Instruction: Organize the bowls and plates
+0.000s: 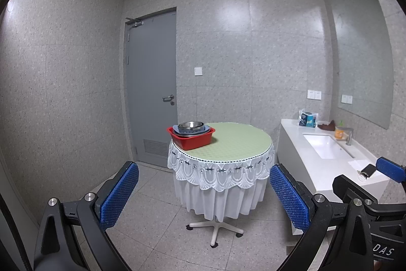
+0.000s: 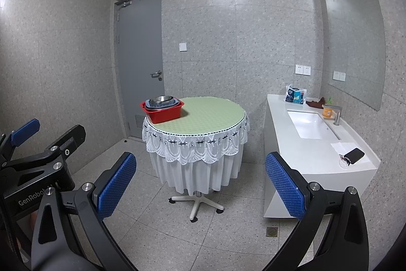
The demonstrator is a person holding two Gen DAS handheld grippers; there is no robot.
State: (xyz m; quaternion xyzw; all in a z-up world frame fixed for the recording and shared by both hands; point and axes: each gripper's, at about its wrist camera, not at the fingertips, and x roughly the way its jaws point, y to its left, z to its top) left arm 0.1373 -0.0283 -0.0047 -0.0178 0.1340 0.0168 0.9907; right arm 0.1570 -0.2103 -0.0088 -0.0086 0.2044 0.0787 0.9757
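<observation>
A red plastic basin (image 1: pixel 192 140) (image 2: pixel 163 112) stands at the left edge of a round table (image 1: pixel 236 141) (image 2: pixel 210 116) with a green top and a white lace skirt. In it lie blue-grey plates (image 1: pixel 191 130) (image 2: pixel 162 104) with a steel bowl (image 1: pixel 190 125) (image 2: pixel 159 100) on top. My left gripper (image 1: pixel 204 197) is open and empty, well short of the table. My right gripper (image 2: pixel 200 184) is open and empty too, beside the left one, also short of the table.
A white sink counter (image 1: pixel 330 156) (image 2: pixel 317 141) stands to the right, with a phone (image 2: pixel 355 155), a packet (image 2: pixel 294 94) and an orange bottle (image 2: pixel 327 111). A grey door (image 1: pixel 152 88) is behind the table. A floor drain (image 2: pixel 272 231) is near the counter.
</observation>
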